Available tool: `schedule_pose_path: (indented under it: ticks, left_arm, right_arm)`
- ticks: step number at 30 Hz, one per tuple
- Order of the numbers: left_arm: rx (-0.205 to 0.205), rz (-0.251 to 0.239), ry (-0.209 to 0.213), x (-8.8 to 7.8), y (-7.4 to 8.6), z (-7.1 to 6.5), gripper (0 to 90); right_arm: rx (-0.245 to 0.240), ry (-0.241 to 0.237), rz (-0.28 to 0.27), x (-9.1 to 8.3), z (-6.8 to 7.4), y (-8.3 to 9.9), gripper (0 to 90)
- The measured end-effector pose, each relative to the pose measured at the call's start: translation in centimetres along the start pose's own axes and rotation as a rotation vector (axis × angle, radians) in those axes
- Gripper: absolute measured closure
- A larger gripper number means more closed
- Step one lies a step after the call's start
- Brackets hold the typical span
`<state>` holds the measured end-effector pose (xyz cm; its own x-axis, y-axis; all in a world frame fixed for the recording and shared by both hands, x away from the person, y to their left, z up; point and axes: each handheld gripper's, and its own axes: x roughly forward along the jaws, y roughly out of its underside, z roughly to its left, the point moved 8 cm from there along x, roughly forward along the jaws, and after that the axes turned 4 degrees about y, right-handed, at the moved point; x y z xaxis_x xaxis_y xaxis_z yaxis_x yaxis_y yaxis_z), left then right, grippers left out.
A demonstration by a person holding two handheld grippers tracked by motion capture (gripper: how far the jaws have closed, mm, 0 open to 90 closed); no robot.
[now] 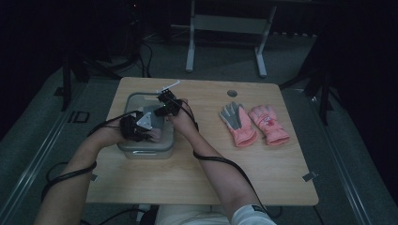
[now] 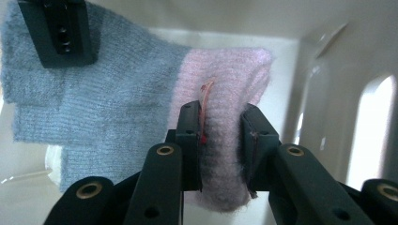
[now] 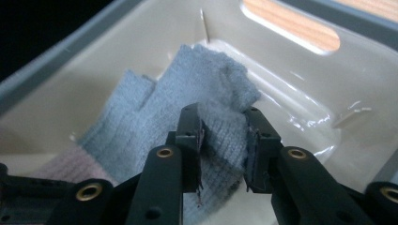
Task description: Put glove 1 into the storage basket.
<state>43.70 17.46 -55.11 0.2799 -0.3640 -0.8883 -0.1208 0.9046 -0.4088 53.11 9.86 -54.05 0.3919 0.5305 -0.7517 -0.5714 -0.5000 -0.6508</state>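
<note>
Glove (image 2: 141, 93), knit, grey with pink cuff, hangs in the bin (image 1: 133, 101) near your worktop's left edge: light, limp, non-slip. Left gripper (image 2: 219, 140) fingers clench cuff; right gripper (image 3: 224, 145) fingers clench grey end.

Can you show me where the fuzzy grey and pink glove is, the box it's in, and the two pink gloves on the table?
knitted glove (image 2: 117, 103), left gripper view, on its grey part.
bin (image 1: 145, 151), high view, on its near wall.
pink gloves (image 1: 270, 123), high view, on the right one's palm.
</note>
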Motion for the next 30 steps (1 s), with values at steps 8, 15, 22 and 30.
schedule_pose_path:
  ticks: [8, 15, 22, 30]
  left_arm:
    - [0.038, 0.051, -0.002, 1.8, 0.1, 0.1, 70.9]
    - [-0.022, 0.072, 0.052, 2.1, -0.1, 0.1, 65.2]
    - [-0.138, 0.071, 0.041, 1.0, -0.6, 0.6, 28.5]
    - [-0.234, -0.15, -0.015, -2.0, -4.1, 0.6, 7.1]
  right_arm:
    - [0.004, 0.023, 0.056, 0.4, -0.7, 0.5, 61.3]
    - [0.018, -0.012, 0.009, -1.0, -1.1, 0.7, 58.7]
    - [0.01, -0.052, -0.039, -3.6, -1.1, 0.5, 59.2]
    - [-0.034, -0.036, -0.112, -8.4, -3.1, 1.5, 60.7]
